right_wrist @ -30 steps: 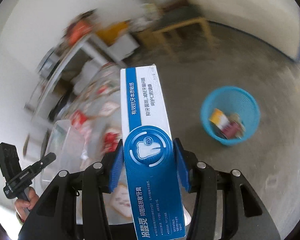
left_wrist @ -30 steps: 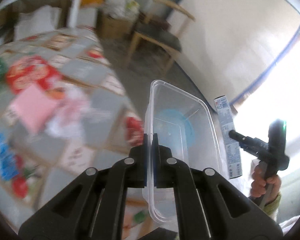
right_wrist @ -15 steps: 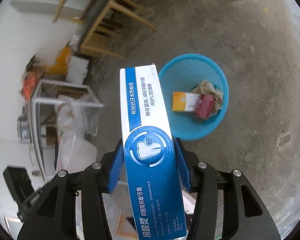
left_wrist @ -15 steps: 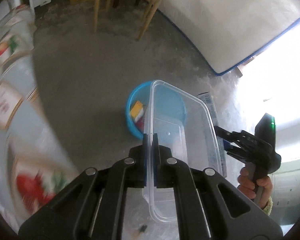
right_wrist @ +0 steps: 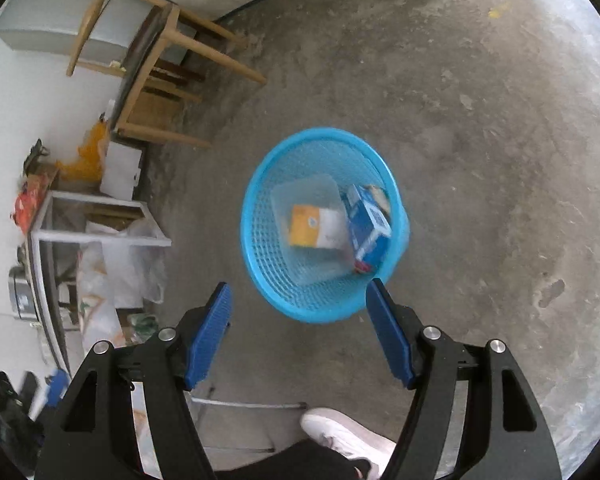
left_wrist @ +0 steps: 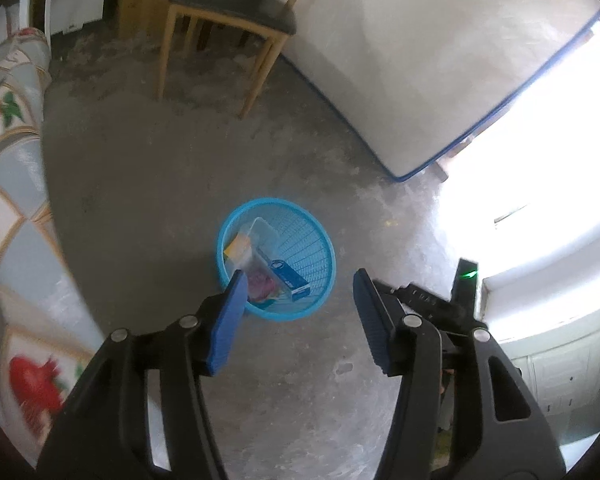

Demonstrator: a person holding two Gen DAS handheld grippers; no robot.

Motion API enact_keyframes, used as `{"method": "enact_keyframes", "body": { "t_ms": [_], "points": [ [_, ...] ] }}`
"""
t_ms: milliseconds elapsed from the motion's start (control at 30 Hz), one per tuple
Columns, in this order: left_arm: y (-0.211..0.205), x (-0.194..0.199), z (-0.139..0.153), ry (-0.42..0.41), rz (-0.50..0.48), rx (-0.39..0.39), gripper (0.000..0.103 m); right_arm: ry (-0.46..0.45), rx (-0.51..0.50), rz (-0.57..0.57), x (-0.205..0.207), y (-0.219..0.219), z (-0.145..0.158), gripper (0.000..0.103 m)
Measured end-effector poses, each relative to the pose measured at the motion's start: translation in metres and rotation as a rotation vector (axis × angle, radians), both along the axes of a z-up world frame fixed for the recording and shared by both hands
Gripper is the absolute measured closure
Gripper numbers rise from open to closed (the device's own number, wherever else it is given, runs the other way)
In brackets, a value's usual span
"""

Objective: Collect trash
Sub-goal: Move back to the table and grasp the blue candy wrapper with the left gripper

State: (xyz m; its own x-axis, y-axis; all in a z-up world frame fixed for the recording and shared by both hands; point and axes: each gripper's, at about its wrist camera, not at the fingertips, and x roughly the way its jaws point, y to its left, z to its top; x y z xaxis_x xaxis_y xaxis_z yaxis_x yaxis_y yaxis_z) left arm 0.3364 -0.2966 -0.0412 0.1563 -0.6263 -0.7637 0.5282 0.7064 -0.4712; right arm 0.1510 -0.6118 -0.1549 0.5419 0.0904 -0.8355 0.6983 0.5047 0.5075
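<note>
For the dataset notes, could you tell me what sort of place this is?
Probably a lived-in room of a modest home: bare concrete floor, a wooden chair, and a blue wastebasket on the floor.

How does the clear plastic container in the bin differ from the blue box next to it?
The clear plastic container is see-through and open-topped; the blue box is opaque, printed and narrower. An orange and white package shows through the container. Both lie in the blue basket.

Basket (right_wrist: 260, 236) on floor (right_wrist: 480, 128); container (right_wrist: 300, 196), toothpaste box (right_wrist: 370, 224) inside; chair (right_wrist: 148, 68) behind.
</note>
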Motion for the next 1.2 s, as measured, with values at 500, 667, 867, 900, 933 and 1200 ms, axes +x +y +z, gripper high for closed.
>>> {"method": "enact_keyframes", "body": {
  "t_ms": [500,667,867,900,933,1200],
  "points": [
    [0.197,-0.106,0.053,-0.285,0.169,0.068,0.026,-0.071,-0.225,0.497,0.015,0.198,0.113,0.027],
    [0.297,-0.137,0.051,-0.327,0.369,0.094,0.026,-0.171,-0.260,0.715,0.044,0.288,0.149,0.025],
    [0.384,-0.151,0.045,-0.397,0.617,0.138,0.026,-0.202,-0.237,0.933,0.089,0.406,0.145,0.025],
    [0.395,-0.149,0.041,-0.403,0.650,0.161,0.026,-0.195,-0.235,0.953,0.091,0.420,0.142,0.025],
    [0.401,-0.145,0.037,-0.404,0.672,0.188,0.026,-0.187,-0.232,0.984,0.096,0.440,0.136,0.025],
    [0.412,-0.107,0.007,-0.384,0.692,0.330,0.029,-0.091,-0.212,1.075,0.099,0.505,0.111,0.025]
  ]
}}
